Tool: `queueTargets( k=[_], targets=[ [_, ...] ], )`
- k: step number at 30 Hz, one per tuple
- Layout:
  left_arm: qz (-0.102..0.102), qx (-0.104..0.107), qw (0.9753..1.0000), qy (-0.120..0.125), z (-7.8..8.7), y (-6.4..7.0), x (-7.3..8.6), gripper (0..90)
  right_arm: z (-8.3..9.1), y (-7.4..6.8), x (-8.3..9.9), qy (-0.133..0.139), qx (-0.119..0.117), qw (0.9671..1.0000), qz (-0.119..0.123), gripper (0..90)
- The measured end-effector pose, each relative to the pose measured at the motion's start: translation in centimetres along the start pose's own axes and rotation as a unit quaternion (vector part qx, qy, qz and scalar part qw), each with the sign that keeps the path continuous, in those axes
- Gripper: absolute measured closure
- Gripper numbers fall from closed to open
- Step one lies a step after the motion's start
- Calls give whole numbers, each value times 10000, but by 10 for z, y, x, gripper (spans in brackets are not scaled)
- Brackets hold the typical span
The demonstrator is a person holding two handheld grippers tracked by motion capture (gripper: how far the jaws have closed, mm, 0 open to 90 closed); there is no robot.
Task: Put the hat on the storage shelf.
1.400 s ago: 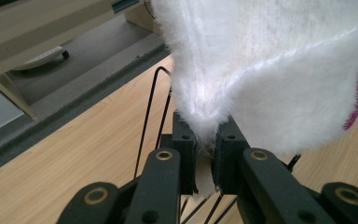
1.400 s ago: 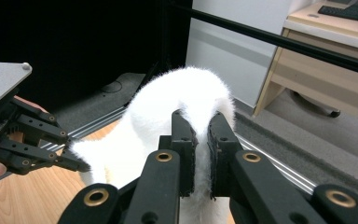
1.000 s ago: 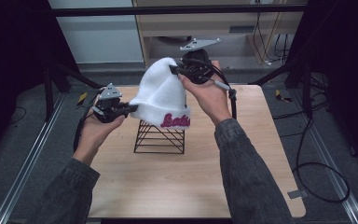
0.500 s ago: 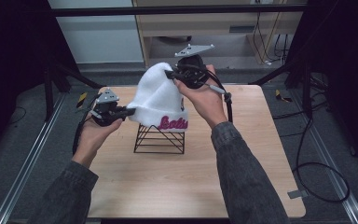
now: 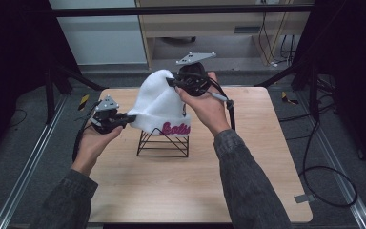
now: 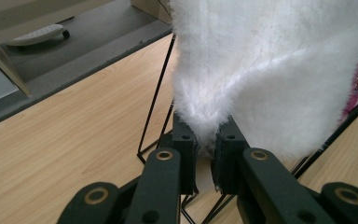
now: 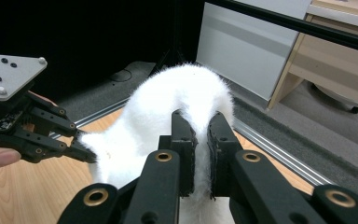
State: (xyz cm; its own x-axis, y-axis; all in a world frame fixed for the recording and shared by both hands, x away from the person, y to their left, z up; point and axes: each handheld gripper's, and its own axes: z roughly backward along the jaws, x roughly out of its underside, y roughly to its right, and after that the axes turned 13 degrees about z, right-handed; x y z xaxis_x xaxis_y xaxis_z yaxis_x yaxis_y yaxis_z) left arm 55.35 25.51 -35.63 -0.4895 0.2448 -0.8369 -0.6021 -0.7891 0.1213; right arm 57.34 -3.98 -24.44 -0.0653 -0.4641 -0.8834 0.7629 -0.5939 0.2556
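A white beanie (image 5: 158, 107) is pinched by both the left gripper (image 5: 128, 119) and right gripper (image 5: 170, 82) above a wire rack (image 5: 163, 142) (on a light wooden table (image 5: 248, 181), grey floor (image 5: 324, 143) around).

White fuzzy hat (image 5: 158, 107) with pink lettering, black wire stand (image 5: 163, 144)

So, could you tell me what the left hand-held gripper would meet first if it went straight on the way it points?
The left hand-held gripper is shut on the fluffy white beanie hat; straight on it would press into that, then probably the black wire stand behind.
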Motion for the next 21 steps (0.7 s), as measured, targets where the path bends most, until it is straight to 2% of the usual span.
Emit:
queueTargets(
  k=[12, 17, 21],
  targets=[
    [-33, 54, 10000, -14, 4, 2, 7, 813, 9, -11, 0, 41, -122, 9999, 69, 839],
    [-15, 83, 9999, -58, 5, 0, 15, 812, 9, -21, 0, -73, -285, 9993, 212, 837],
    [-11, 99, 9999, -96, 5, -1, 21, 812, 8, -26, 2, -117, -328, 9991, 248, 836]
  ],
)
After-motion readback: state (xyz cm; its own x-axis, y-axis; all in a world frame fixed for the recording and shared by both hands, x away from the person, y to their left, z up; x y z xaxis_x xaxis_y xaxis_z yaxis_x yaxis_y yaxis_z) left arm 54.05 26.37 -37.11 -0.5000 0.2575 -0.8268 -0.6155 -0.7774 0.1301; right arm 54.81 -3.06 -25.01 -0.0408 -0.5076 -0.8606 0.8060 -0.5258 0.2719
